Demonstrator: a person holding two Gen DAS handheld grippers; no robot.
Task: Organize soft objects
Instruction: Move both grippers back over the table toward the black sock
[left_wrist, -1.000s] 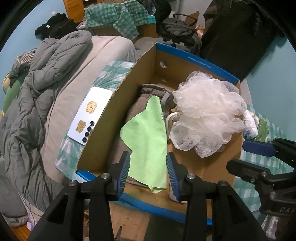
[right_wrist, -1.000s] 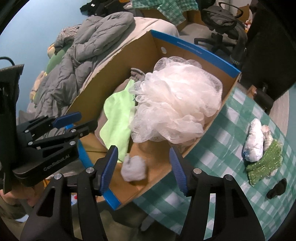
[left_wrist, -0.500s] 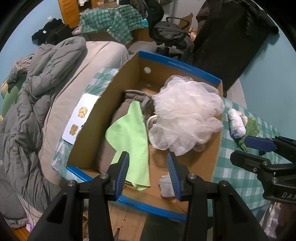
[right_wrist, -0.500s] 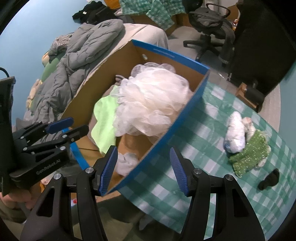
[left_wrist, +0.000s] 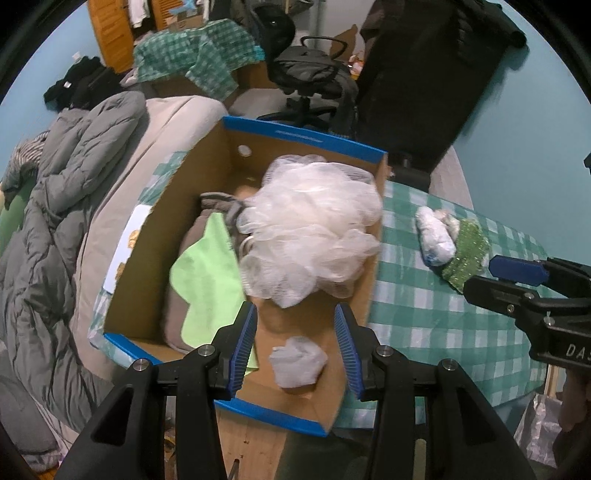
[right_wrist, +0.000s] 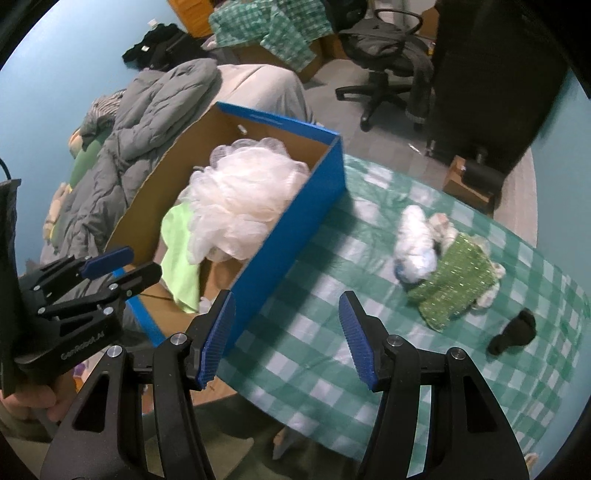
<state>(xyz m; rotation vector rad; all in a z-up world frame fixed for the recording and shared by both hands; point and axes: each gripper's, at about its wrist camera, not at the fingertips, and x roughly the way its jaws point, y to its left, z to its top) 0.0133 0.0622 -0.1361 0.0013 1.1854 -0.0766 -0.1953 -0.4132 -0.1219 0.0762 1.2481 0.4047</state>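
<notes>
open checked cloth (right_wrist: 310, 332) lies between the blue box wall (right_wrist: 291, 236) and the soft pile (right_wrist: 443, 258).

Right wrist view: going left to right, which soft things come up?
Light green cloth → white mesh bath pouf → white bundle on the tablecloth → sparkly green cloth → small black item.

Blue walls (right_wrist: 55, 55) surround a cluttered bedroom. At ten o'clock a bed (left_wrist: 155, 147) carries a grey duvet (left_wrist: 55, 229); at twelve stands a black office chair (right_wrist: 384, 55), a dark wardrobe (left_wrist: 424, 74) beside it.
</notes>
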